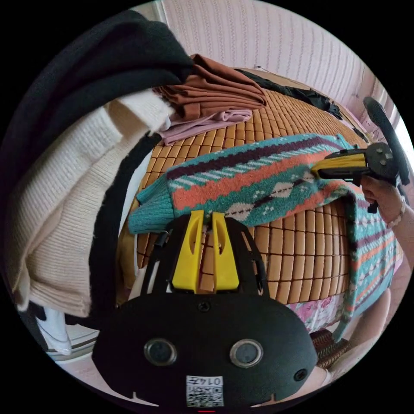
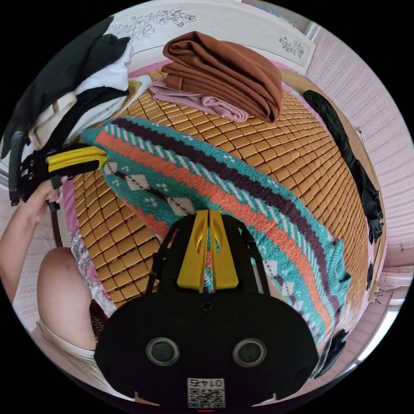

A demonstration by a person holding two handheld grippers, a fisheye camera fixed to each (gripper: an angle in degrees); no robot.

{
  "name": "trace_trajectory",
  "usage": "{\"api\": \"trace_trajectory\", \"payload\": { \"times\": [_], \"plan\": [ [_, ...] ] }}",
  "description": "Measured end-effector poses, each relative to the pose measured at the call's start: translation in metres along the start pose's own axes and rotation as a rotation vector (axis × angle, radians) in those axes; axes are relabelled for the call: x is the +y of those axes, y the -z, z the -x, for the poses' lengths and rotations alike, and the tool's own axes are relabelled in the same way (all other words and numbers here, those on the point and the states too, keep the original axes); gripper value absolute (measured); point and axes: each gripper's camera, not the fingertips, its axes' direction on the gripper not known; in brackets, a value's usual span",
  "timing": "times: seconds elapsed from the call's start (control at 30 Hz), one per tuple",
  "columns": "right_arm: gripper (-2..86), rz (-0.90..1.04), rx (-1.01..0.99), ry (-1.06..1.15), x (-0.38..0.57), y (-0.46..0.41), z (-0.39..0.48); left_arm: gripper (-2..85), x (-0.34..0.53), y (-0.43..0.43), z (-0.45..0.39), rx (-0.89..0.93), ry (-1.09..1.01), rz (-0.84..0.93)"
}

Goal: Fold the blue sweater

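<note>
1. Left claw (image 1: 206,224): black-framed tool with two yellow jaws, drawn narrow. In the left gripper view the tips sit at the near hem of the sweater; whether cloth is pinched between them cannot be told.

2. Right claw (image 2: 208,224): same make, yellow jaws nearly closed, with a strip of knit showing between them, so it appears to be clamped on the sweater's edge. A hand (image 1: 381,196) grips its handle.

3. Blue sweater (image 1: 258,181): thick teal knit banded in orange, dark purple and white diamonds, lying on a bed covered by a tan mat of small bamboo tiles (image 1: 293,254). It lies as a long strip, the cuffed end beside the left claw, the far end draped over the bed's edge by the right claw. The long axis runs from one claw to the other, each claw at its own end, equally placed. Judgement: the next fold likely carries one end along this axis towards the other.

4. Folded rust-brown garment (image 2: 224,73) on a folded mauve garment (image 2: 202,101), beyond the sweater, well apart.

5. Heap of cream ribbed knit and black cloth (image 1: 73,181), beside the left claw.

6. Black garment (image 2: 353,164), strung along the mat's far edge.
</note>
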Motion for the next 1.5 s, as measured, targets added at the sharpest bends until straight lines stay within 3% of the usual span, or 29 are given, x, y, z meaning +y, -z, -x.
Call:
{"api": "trace_trajectory", "payload": {
  "times": [0.1, 0.17, 0.27, 0.4, 0.5, 0.6, 0.97, 1.07, 1.17, 1.27, 1.47, 1.5],
  "plan": [
    [-0.7, -0.343, -0.137, -0.021, 0.071, 0.069, -0.013, 0.5, 0.015, 0.013, -0.001, 0.030, 0.068, -0.083],
    [-0.2, -0.389, -0.162, -0.058, 0.128, 0.099, -0.022, 1.9, 0.035, 0.037, -0.016, 0.072, 0.015, -0.155],
    [2.5, -0.333, -0.019, -0.202, 0.242, 0.125, -0.043, 4.7, 0.084, 0.078, -0.059, 0.227, -0.115, -0.239],
    [6.8, -0.070, 0.169, -0.514, 0.402, 0.148, -0.083, 5.9, 0.149, 0.090, -0.153, 0.424, -0.317, -0.174],
    [7.5, 0.056, 0.162, -0.809, 0.499, 0.167, -0.112, 5.7, 0.179, 0.078, -0.230, 0.607, -0.435, -0.087],
    [8.0, -0.006, 0.104, -0.971, 0.568, 0.195, -0.123, 5.9, 0.202, 0.070, -0.309, 0.703, -0.535, -0.050],
    [10.4, -0.208, 0.109, -1.073, 0.695, 0.230, -0.152, 7.2, 0.276, 0.052, -0.505, 0.622, -0.857, -0.008],
    [11.4, -0.147, 0.128, -1.019, 0.705, 0.226, -0.169, 7.2, 0.285, 0.034, -0.547, 0.593, -0.896, 0.049],
    [12.7, 0.059, 0.230, -0.910, 0.706, 0.216, -0.184, 7.3, 0.296, 0.010, -0.591, 0.559, -0.931, 0.082],
    [9.8, 0.119, 0.118, -0.836, 0.722, 0.210, -0.202, 7.6, 0.312, -0.029, -0.636, 0.476, -0.985, 0.133],
    [8.4, -0.020, -0.109, -0.826, 0.779, 0.236, -0.241, 7.3, 0.342, -0.084, -0.688, 0.370, -1.027, 0.167],
    [7.5, -0.142, -0.139, -0.839, 0.794, 0.251, -0.250, 7.4, 0.345, -0.089, -0.690, 0.382, -1.016, 0.177]
  ]
}}
